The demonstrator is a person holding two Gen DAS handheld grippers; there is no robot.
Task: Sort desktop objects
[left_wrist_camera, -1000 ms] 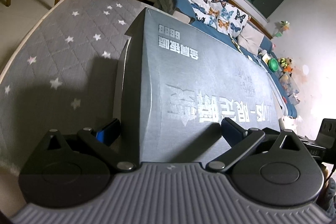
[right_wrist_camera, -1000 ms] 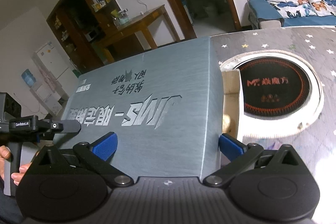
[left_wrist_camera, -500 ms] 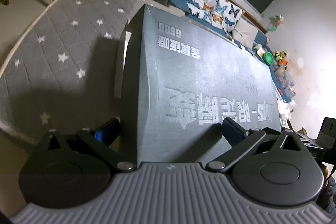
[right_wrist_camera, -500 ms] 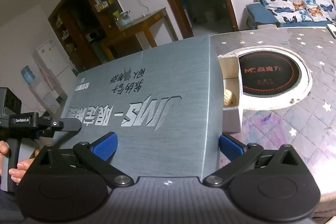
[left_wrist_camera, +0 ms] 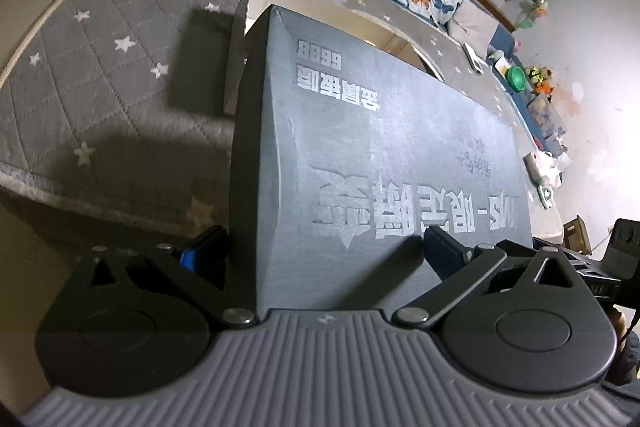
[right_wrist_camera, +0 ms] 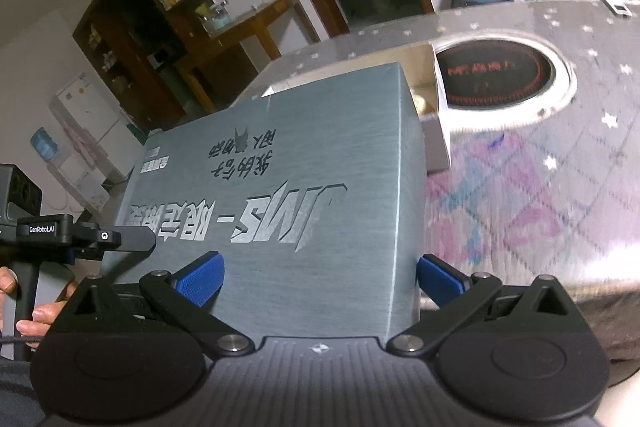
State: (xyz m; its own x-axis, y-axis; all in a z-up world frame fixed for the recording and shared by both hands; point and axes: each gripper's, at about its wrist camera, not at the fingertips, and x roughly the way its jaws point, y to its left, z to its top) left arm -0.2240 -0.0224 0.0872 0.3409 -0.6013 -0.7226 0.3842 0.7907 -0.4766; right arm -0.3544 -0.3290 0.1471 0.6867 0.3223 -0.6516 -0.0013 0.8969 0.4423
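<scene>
Both tools hold one grey box lid (left_wrist_camera: 384,163), one at each near corner: the left tool (left_wrist_camera: 320,247) and the right tool (right_wrist_camera: 320,271) each have their fingers spread wide and pressed against the lid's top and side faces. The lid hangs tilted above the open box base (right_wrist_camera: 434,131) on the star-patterned surface (left_wrist_camera: 100,75), likely gripped at two corners to keep it level for closing
</scene>
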